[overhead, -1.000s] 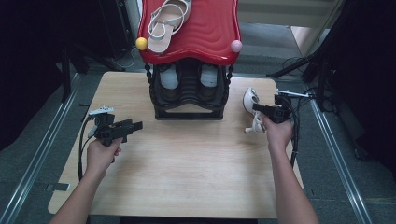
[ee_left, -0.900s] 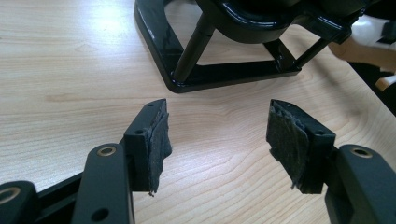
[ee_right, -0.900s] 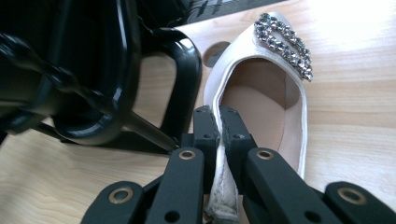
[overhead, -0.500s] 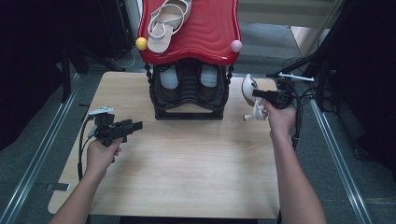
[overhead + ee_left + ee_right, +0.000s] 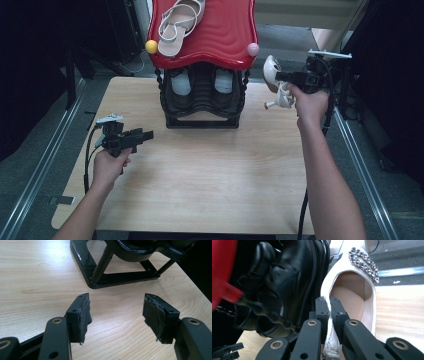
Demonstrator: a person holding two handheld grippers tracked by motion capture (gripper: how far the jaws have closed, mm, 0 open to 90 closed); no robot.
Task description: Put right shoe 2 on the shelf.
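The wooden table [image 5: 210, 190] bears a black shoe rack [image 5: 202, 97] with a red top shelf [image 5: 220, 30]; the right gripper [image 5: 282, 76] pinches a white heeled shoe [image 5: 352, 290] by its side wall, held in the air just right of the rack; the left gripper [image 5: 116, 315], jaws spread on nothing, hovers over the table.

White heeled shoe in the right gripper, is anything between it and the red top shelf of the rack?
Nothing visible. The white heeled shoe hangs in the right gripper, just right of the red top shelf, whose right half is bare; a beige sandal occupies its left.
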